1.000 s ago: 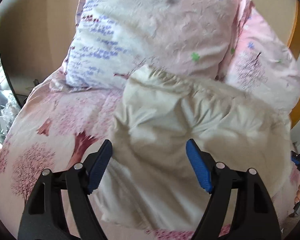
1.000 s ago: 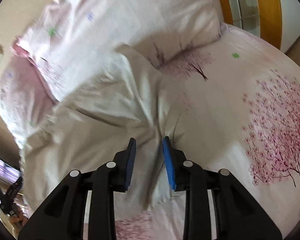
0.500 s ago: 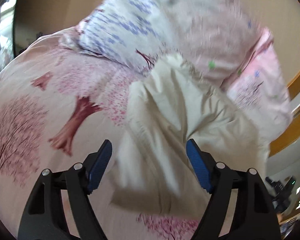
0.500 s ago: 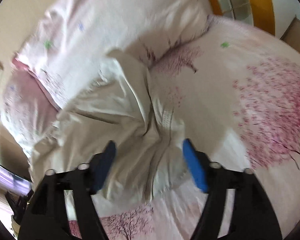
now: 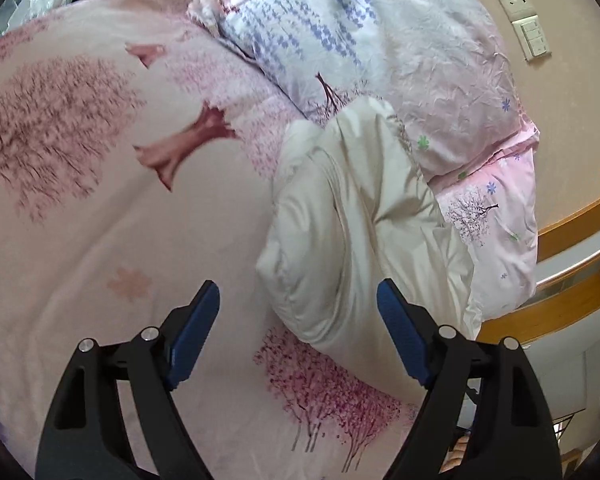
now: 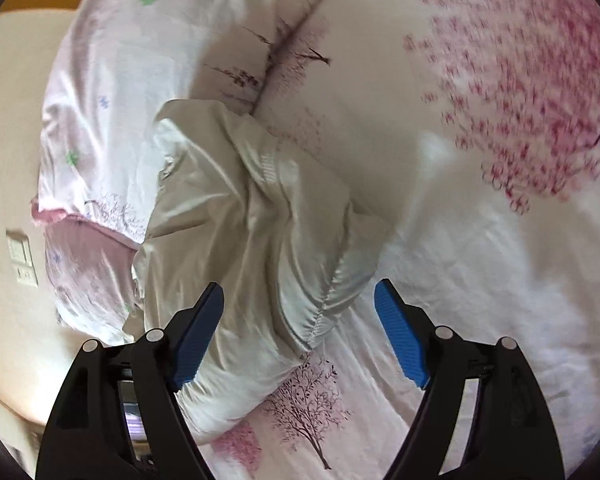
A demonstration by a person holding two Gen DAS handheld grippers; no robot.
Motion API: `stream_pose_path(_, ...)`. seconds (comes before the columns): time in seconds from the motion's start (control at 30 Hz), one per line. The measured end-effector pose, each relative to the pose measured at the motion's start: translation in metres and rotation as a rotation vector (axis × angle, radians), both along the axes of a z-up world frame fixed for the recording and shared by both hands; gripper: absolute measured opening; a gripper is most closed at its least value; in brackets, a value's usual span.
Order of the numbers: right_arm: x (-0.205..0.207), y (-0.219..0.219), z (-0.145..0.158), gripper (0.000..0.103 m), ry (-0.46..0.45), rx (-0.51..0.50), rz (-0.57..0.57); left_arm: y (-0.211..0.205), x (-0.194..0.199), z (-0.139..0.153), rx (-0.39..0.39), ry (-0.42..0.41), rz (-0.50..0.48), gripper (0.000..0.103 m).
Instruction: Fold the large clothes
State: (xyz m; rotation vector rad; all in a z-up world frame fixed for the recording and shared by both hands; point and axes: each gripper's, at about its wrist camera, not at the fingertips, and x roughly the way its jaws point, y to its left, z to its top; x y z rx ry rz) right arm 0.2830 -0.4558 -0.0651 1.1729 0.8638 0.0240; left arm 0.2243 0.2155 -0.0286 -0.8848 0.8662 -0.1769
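Note:
A cream puffy garment (image 5: 356, 232) lies bunched in a folded bundle on the pink tree-print bedsheet (image 5: 100, 208), its far end against the pillows. My left gripper (image 5: 298, 300) hovers over the sheet just before the bundle's near-left corner, its jaws opening wide with nothing pinched between them. In the right wrist view the same garment (image 6: 252, 240) fills the middle. My right gripper (image 6: 299, 300) is above its near stitched corner, jaws opening, and the blue pads (image 6: 198, 336) do not press the cloth.
Two pillows (image 5: 380, 40) in pink and lilac print lean against the beige wall behind the garment. A socket and switch plate (image 5: 528, 20) sit on that wall. A wooden bed frame edge (image 5: 572, 296) runs along the right. Open bedsheet (image 6: 500, 240) stretches to the right.
The right gripper let go of the cream garment and its jaws spread wide. Both views rolled and shifted; the left gripper slid left off the bundle toward the bare sheet.

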Motion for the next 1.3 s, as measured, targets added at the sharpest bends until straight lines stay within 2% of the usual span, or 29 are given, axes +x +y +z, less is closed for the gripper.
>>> stream_pose_path(0.13,0.005,0.001,-0.011,0.079,-0.006,0.052,-0.022,-0.011,0.005,-0.005,-0.023,0.007,-0.002,0.081)
stream_pose_path(0.4,0.015,0.003,-0.015,0.078,-0.044,0.050,-0.026,-0.023,0.022,-0.010,-0.033,0.016,0.018,0.080)
stream_pose_path(0.57,0.023,0.004,-0.019,0.069,-0.052,0.035,-0.020,-0.024,0.032,-0.012,-0.022,0.018,0.032,0.077)
stream_pose_path(0.7,0.029,0.006,-0.021,0.066,-0.077,0.023,-0.021,-0.020,0.041,-0.015,-0.039,0.019,0.054,0.071)
stream_pose_path(0.8,0.031,0.007,-0.022,0.061,-0.090,0.013,-0.022,-0.017,0.045,-0.019,-0.062,0.017,0.070,0.068)
stream_pose_path(0.9,0.031,0.007,-0.024,0.046,-0.117,0.010,-0.016,-0.015,0.047,-0.021,-0.082,0.011,0.078,0.058)
stream_pose_path(0.97,0.030,0.008,-0.021,0.035,-0.141,0.001,-0.014,-0.014,0.048,-0.020,-0.098,-0.008,0.075,0.045)
stream_pose_path(1.03,0.028,0.010,-0.013,0.030,-0.173,-0.022,-0.008,-0.013,0.048,-0.016,-0.097,-0.029,0.061,0.035)
stream_pose_path(1.17,0.021,0.015,0.007,0.024,-0.240,-0.056,0.010,-0.011,0.043,0.002,-0.097,-0.089,0.034,0.024)
stream_pose_path(1.3,0.006,0.026,0.026,0.023,-0.294,-0.076,0.058,-0.002,0.025,0.022,-0.101,-0.147,0.030,0.023)
